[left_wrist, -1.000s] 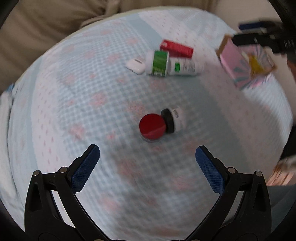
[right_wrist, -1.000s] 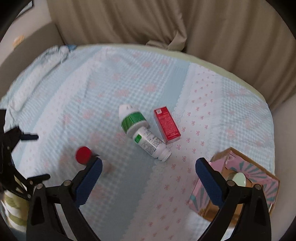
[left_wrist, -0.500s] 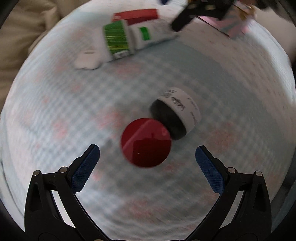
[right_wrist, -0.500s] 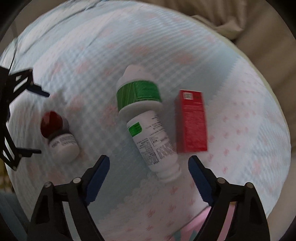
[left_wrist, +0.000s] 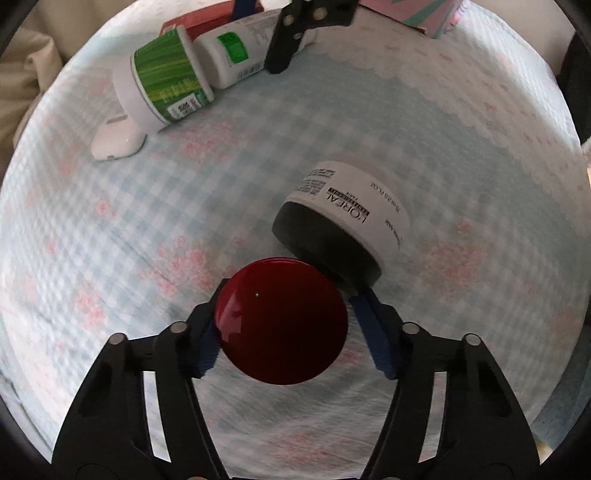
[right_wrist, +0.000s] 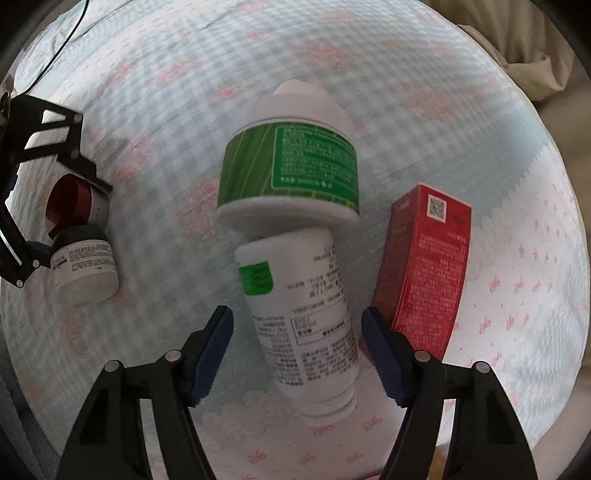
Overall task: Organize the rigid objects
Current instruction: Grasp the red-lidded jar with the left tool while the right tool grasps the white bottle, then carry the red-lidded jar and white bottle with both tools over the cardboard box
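My left gripper (left_wrist: pixel 282 334) is shut on a red-lidded jar (left_wrist: pixel 280 320) that stands on the bed; it also shows in the right wrist view (right_wrist: pixel 68 203). A white L'Oreal jar (left_wrist: pixel 345 225) with a black lid lies on its side against it. My right gripper (right_wrist: pixel 297 349) is open, its fingers on either side of a white bottle (right_wrist: pixel 299 314) lying on the bed, with small gaps. A green-labelled white container (right_wrist: pixel 291 162) lies end to end with the bottle. A red box (right_wrist: pixel 424 266) lies just right of the bottle.
A white earbud case (left_wrist: pixel 116 138) lies by the green container. A pink patterned box (left_wrist: pixel 417 11) sits at the far right of the bed. The bed has a light blue checked cover (left_wrist: pixel 110 240). Beige curtain (right_wrist: pixel 535 44) hangs behind.
My left gripper came down and closed on the red-lidded jar. My right gripper moved in low over the white bottle and narrowed around it.
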Demonstrator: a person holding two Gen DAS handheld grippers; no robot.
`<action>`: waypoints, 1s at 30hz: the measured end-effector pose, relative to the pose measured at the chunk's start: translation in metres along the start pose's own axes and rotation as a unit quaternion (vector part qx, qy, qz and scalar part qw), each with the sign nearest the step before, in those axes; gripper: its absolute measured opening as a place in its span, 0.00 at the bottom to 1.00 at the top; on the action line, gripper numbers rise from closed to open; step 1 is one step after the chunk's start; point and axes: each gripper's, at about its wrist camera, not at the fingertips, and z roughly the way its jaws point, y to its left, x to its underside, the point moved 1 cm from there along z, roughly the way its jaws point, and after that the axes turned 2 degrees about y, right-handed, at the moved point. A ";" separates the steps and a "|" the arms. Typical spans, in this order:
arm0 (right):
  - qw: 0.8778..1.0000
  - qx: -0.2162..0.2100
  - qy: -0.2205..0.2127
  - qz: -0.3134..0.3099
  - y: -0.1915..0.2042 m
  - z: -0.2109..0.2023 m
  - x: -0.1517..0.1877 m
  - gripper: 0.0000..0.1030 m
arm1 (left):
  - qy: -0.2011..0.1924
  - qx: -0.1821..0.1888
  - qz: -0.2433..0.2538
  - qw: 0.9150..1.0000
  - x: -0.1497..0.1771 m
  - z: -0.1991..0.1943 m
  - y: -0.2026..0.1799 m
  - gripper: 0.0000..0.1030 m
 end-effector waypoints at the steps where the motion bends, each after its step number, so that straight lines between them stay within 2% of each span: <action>1: 1.000 -0.001 0.003 -0.002 0.000 0.001 -0.003 0.55 | -0.002 -0.003 0.001 1.000 0.000 0.000 -0.001 0.52; 3: 1.000 0.010 0.013 -0.005 0.000 0.004 -0.004 0.50 | -0.003 -0.003 -0.002 1.000 -0.006 0.000 -0.001 0.49; 14: 0.999 0.030 0.011 0.028 0.005 0.002 -0.002 0.49 | 0.001 -0.010 -0.024 1.000 0.003 -0.013 0.004 0.49; 22: 0.997 0.026 -0.003 0.071 0.007 -0.020 0.005 0.47 | 0.001 -0.023 -0.084 0.996 0.019 -0.025 0.025 0.49; 30: 0.990 0.012 -0.033 0.140 0.007 -0.056 0.015 0.46 | -0.023 -0.032 -0.162 0.986 0.037 -0.056 0.039 0.49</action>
